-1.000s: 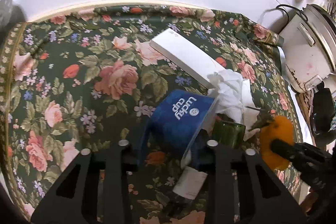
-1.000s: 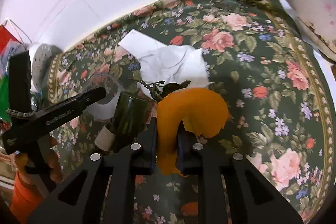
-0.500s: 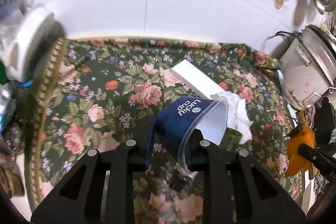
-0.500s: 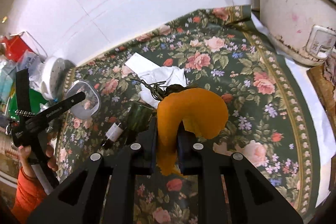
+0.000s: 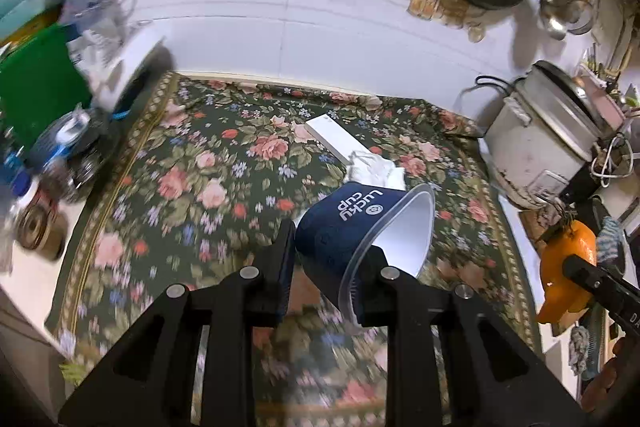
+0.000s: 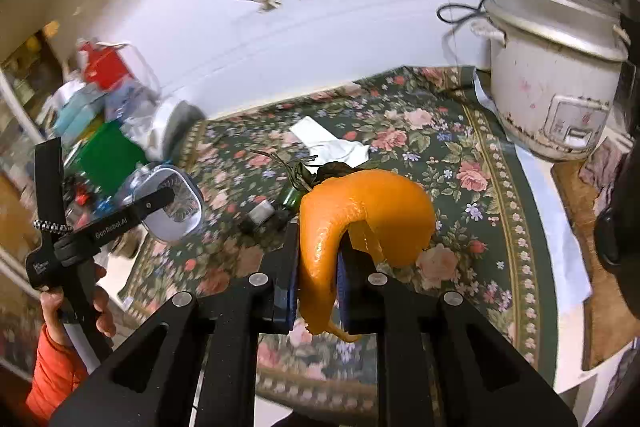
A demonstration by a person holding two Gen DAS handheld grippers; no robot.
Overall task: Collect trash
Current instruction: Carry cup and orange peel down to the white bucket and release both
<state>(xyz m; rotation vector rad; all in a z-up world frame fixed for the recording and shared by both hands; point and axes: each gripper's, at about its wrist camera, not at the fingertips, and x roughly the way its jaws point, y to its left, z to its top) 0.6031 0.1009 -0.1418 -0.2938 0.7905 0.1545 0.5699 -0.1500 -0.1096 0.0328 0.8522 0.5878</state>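
L gripper is pinching a dented navy paper cup w/ white inside; R gripper is clamping curled glossy orange peel above floral desk.

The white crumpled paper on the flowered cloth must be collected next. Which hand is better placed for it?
Neither yet. The left hand-held gripper is shut on the blue cup, the right hand-held gripper on the orange peel. The paper lies beyond the cup, so probably left, once emptied.
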